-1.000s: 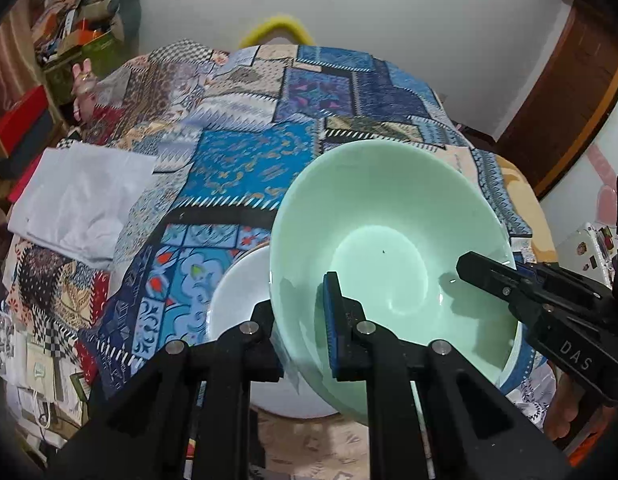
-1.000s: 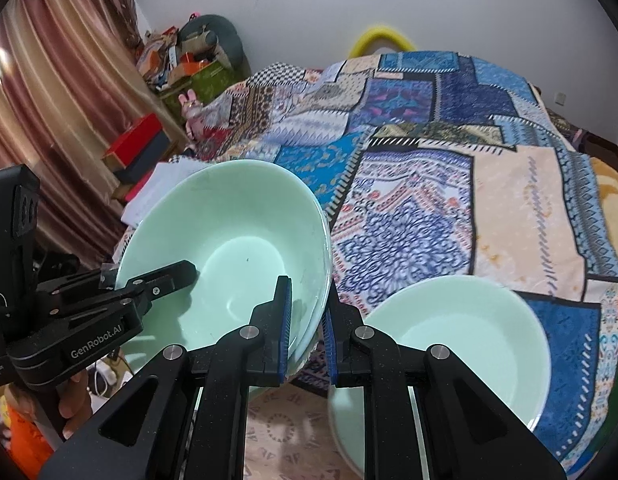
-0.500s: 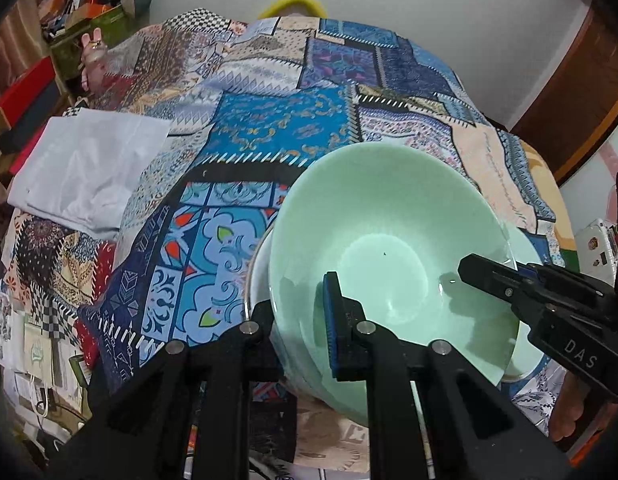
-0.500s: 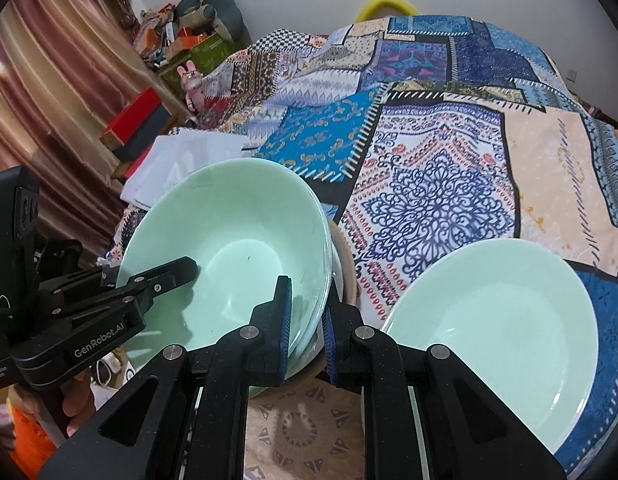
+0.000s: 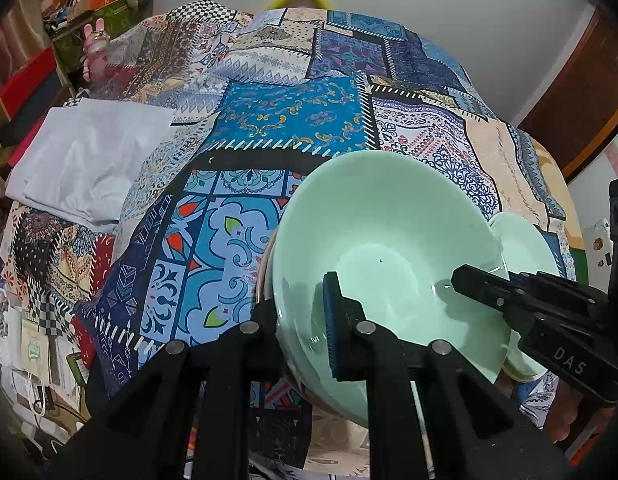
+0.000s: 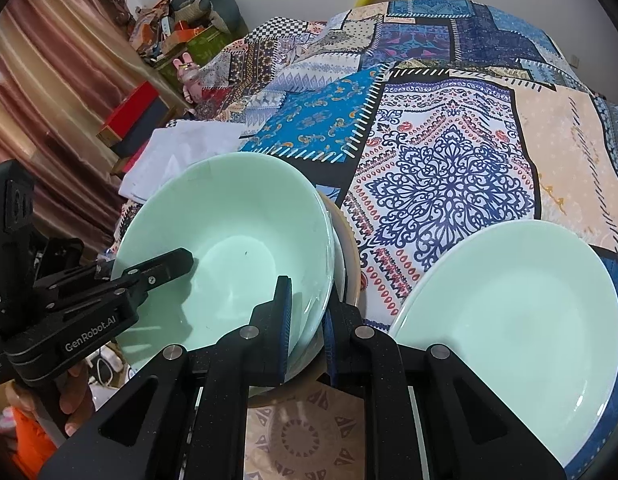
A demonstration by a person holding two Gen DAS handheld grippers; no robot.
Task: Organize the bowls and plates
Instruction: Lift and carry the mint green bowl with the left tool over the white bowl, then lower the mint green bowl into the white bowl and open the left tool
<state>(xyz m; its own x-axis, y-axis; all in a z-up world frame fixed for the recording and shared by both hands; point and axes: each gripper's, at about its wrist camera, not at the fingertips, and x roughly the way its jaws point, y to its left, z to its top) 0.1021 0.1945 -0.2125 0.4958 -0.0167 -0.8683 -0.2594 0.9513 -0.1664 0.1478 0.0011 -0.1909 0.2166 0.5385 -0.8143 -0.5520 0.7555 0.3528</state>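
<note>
Over the near edge of the patchwork bedspread (image 6: pixel 441 184), the pale mint-green bowl (image 6: pixel 233 236), glossy and empty, sat tilted, its rim pinched by both the left gripper (image 5: pixel 305 320) and the right gripper (image 6: pixel 307 320), with a matching plate (image 6: pixel 521 320) just right.

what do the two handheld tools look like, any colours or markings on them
Both tools are matte black with angular cut-out fingers, silver rivets and blue ribbed pads. The left tool carries white "GenRobot.AI" lettering; the right tool reads "DAS". An orange sleeve shows below the left one.
</note>
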